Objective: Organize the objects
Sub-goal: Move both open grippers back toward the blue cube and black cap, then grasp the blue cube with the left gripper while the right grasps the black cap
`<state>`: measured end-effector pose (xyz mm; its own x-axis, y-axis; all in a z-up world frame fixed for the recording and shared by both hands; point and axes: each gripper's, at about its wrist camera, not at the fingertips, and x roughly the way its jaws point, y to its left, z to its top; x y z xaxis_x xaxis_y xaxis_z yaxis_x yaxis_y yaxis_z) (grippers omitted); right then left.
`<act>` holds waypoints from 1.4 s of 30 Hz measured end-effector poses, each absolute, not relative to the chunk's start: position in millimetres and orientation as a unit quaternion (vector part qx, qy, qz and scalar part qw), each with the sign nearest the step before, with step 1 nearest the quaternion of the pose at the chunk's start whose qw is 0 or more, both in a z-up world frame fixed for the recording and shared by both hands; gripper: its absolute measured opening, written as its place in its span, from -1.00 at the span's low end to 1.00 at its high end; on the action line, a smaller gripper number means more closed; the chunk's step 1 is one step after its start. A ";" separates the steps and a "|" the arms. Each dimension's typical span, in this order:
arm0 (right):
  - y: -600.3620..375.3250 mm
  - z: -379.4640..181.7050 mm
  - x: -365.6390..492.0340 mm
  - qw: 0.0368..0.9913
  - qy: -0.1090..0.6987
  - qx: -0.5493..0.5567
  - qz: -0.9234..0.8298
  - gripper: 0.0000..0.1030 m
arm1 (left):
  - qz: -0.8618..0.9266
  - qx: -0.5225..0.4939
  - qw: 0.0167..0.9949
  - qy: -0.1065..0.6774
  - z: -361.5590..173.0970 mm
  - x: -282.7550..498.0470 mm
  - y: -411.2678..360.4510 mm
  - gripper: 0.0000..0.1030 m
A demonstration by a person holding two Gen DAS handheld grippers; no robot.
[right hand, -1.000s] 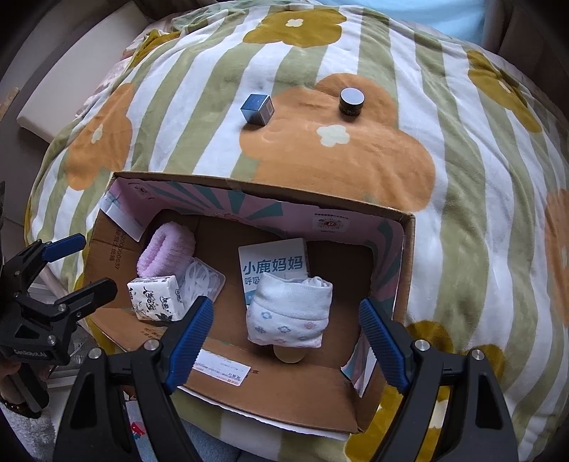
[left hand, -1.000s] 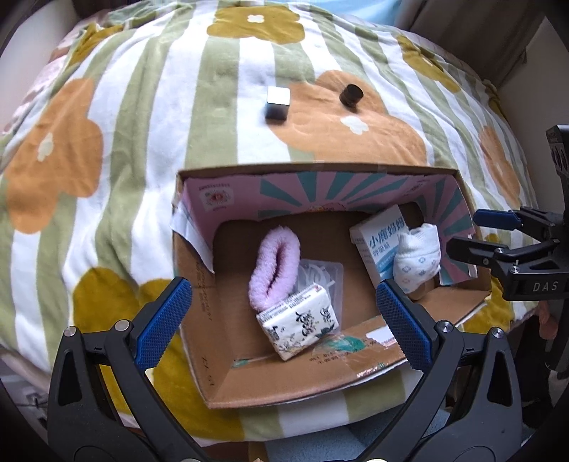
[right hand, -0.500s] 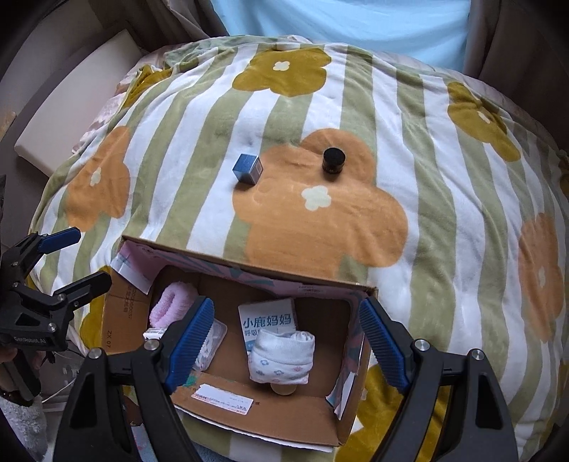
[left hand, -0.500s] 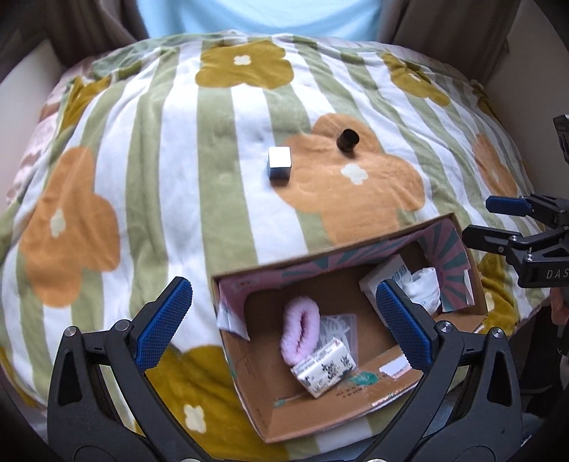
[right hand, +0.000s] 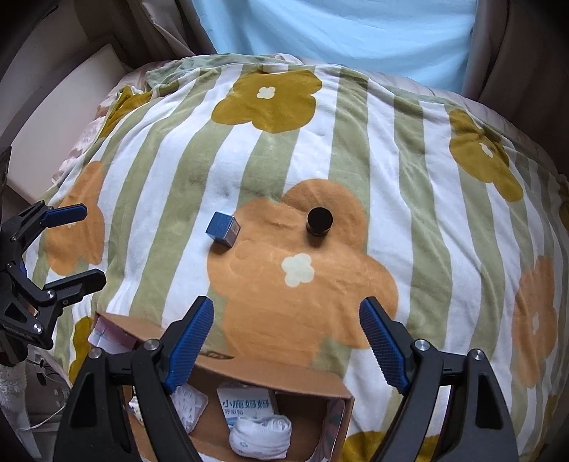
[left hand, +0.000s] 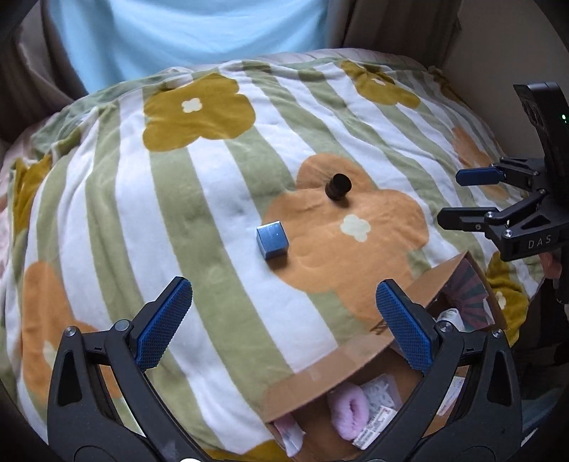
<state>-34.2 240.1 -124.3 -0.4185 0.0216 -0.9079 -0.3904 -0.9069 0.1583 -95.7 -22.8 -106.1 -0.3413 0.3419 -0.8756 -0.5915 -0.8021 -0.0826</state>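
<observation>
A small blue cube box point(left hand: 272, 243) point(right hand: 223, 232) and a little black jar point(left hand: 338, 187) point(right hand: 319, 221) sit apart on a striped flower blanket point(left hand: 170, 199) point(right hand: 409, 213). Near the front edge stands an open cardboard box point(left hand: 341, 359) point(right hand: 270, 373) holding a pink fluffy roll point(left hand: 350, 412), a white rolled cloth point(right hand: 259, 439), a light-blue printed pack point(right hand: 245, 405) and other small items. My left gripper point(left hand: 284, 320) hangs open above the blanket, short of the cube. My right gripper point(right hand: 286, 337) hangs open over the box's far wall, short of the jar. Neither holds anything.
A pale blue cushion or pillow point(right hand: 338, 32) lies behind the blanket, with brown curtains point(right hand: 526, 53) at the sides. A white ledge point(right hand: 53, 99) runs along the left of the bed. The blanket falls away at its edges.
Both grippers have risen and moved forward from over the box's inside toward the cube and jar. The box has slid to the bottom of both views. The jaws stayed open.
</observation>
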 end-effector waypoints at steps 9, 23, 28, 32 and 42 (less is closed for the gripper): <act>283.8 -173.7 -90.5 0.151 0.193 -0.530 0.812 0.58 | 0.780 -0.538 0.304 0.101 -174.3 -168.8 -2.9 1.00; 305.5 -249.3 -136.0 0.181 0.200 -0.567 0.778 0.54 | 0.727 -0.610 0.301 0.094 -271.8 -209.0 32.4 0.66; 308.7 -259.9 -139.7 0.189 0.195 -0.570 0.776 0.40 | 0.724 -0.614 0.302 0.090 -282.1 -212.0 33.6 0.50; 307.4 -265.2 -143.8 0.188 0.191 -0.576 0.773 0.17 | 0.726 -0.611 0.299 0.100 -283.6 -214.3 35.1 0.28; 300.7 -268.0 -144.6 0.186 0.183 -0.581 0.771 -0.37 | 0.725 -0.606 0.309 0.112 -283.5 -212.1 39.7 -0.25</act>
